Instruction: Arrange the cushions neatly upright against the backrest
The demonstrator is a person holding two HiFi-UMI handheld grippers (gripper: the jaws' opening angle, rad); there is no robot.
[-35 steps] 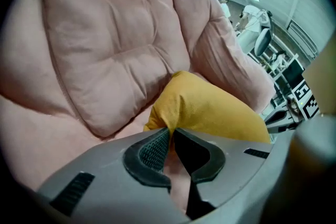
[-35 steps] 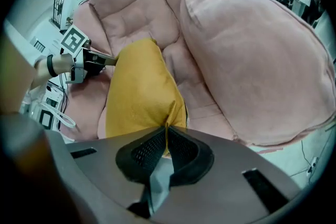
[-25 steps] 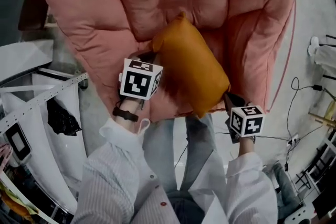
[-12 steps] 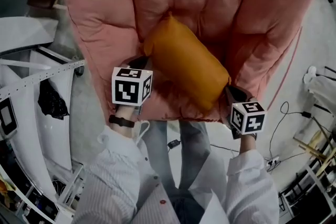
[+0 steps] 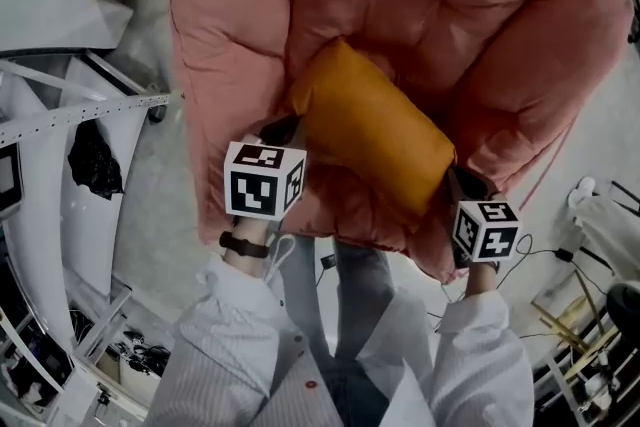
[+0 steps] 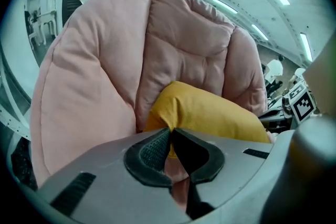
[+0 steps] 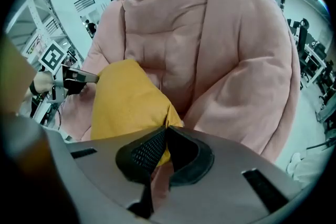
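Sleeved forearms (image 5: 232,305) extended; left gripper (image 5: 287,127) at 8 o'clock, right gripper (image 5: 457,180) at 4 o'clock, both pitched down, jaws pinched on cushion (image 5: 370,140) corners.

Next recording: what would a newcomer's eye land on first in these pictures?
A bright orange cushion stands out at the centre, slantwise over the seat of a big puffy pink armchair. The left gripper and right gripper each pinch a corner of it, one on either side. The left jaws have just closed a little further on the fabric.
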